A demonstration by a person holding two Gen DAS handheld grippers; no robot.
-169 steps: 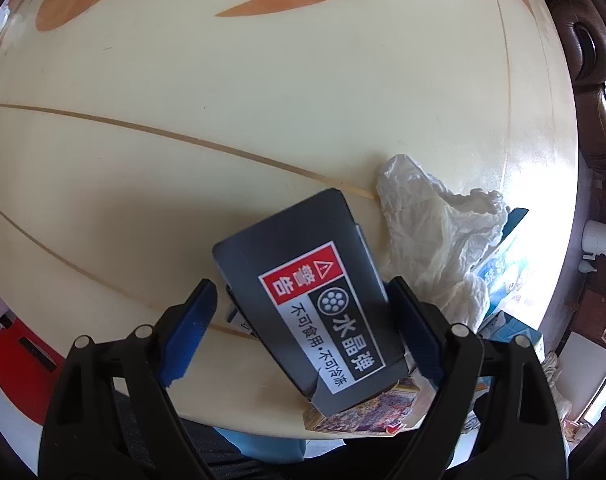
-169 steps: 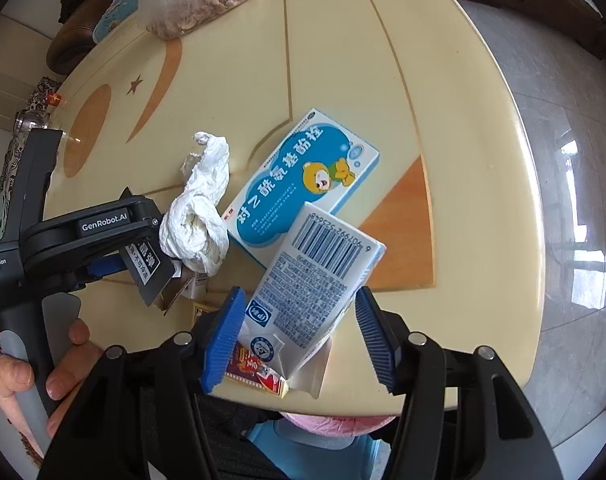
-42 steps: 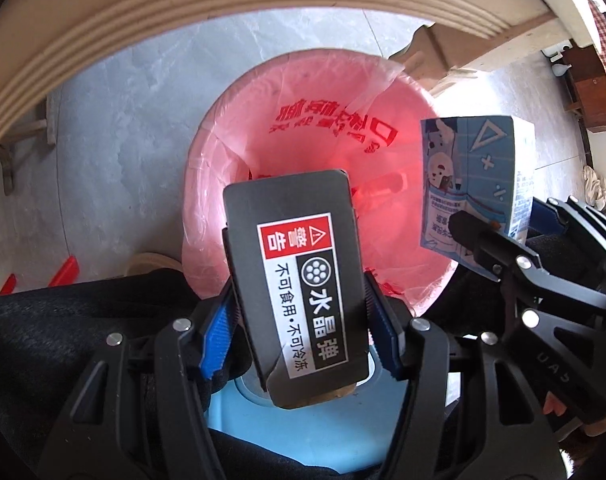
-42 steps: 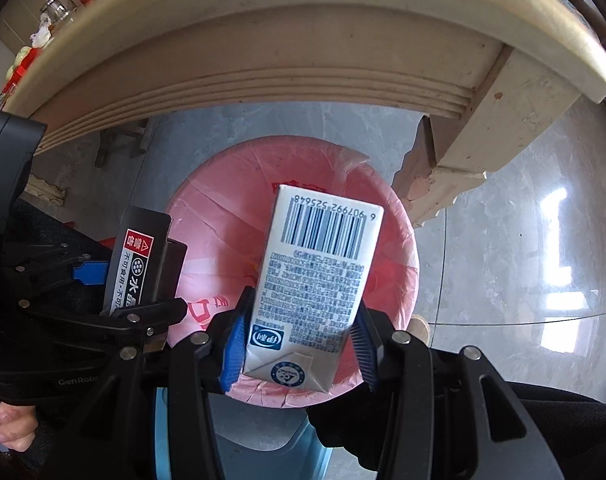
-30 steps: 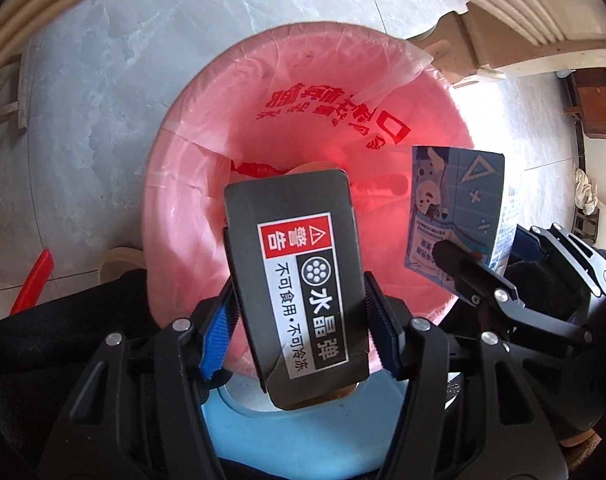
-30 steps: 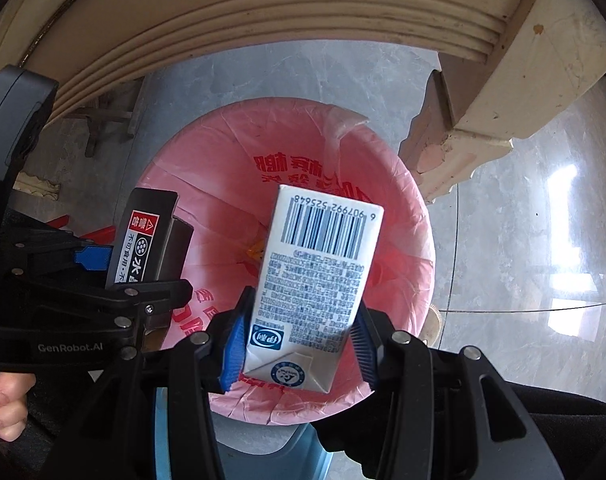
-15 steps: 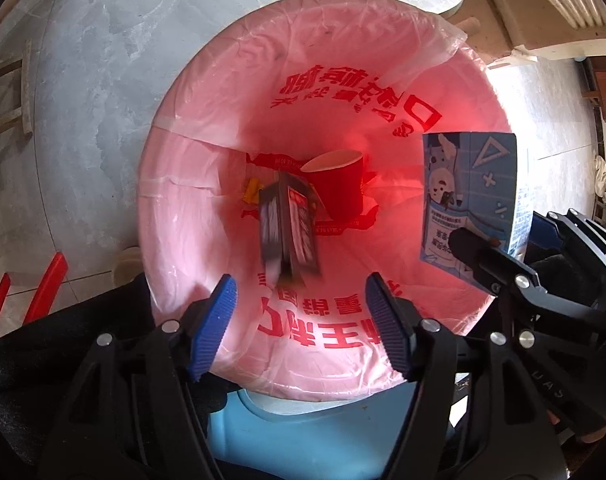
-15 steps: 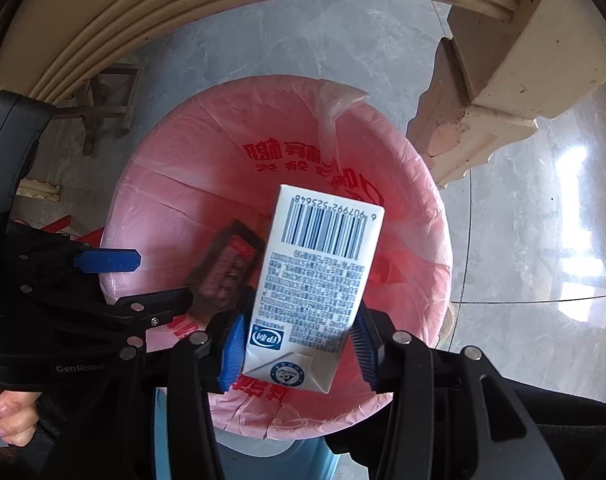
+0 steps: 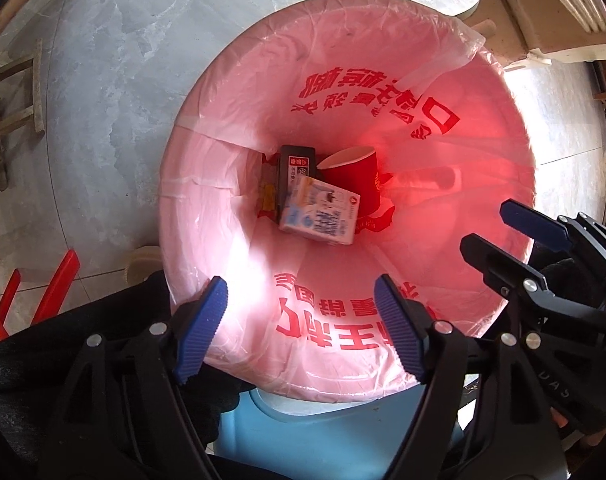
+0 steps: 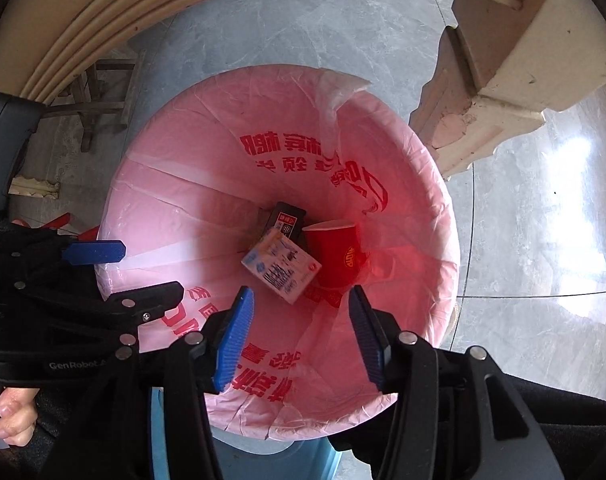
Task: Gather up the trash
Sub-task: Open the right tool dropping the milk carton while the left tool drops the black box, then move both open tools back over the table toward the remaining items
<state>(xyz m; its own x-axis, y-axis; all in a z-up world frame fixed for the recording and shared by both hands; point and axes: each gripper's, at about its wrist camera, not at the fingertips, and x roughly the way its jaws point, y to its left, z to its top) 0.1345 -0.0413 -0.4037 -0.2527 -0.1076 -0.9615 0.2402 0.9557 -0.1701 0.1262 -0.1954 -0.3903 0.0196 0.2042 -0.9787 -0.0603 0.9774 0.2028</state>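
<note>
Hung over the mouth of the pink-lined bin (image 9: 207,184), both of them: left tool (image 9: 301,292) spread wide, blue pads (image 9: 201,328) well apart and nothing between; right tool (image 10: 301,300) likewise gaping and empty-handed, just beside the left above the near rim.

Judged as the tail of a drop-off: two pieces already lying at the bottom of the liner, neither touched by a tool. Called next, most likely, for lifting both tools clear of the bin and swinging up to the tabletop (image 10: 103,8), seen here only from below as a moulded cream edge, to look for further rubbish. Could not tell from these views whether any lay up there. Called for little care on the way out beyond missing the carved table leg (image 10: 495,72) close behind the bin.

Black box (image 9: 297,160): flat, dark, a red-and-white warning label on its face, lying deep in the bin against the far-left side. White-and-blue carton (image 9: 319,216): printed, barcode side up, tilted across the box's lower end and touching a red paper cup (image 9: 355,176) tipped on its side to the right. Looked light and rigid, both unlikely to bounce out. Grey marble floor (image 9: 123,60) around the bin.
</note>
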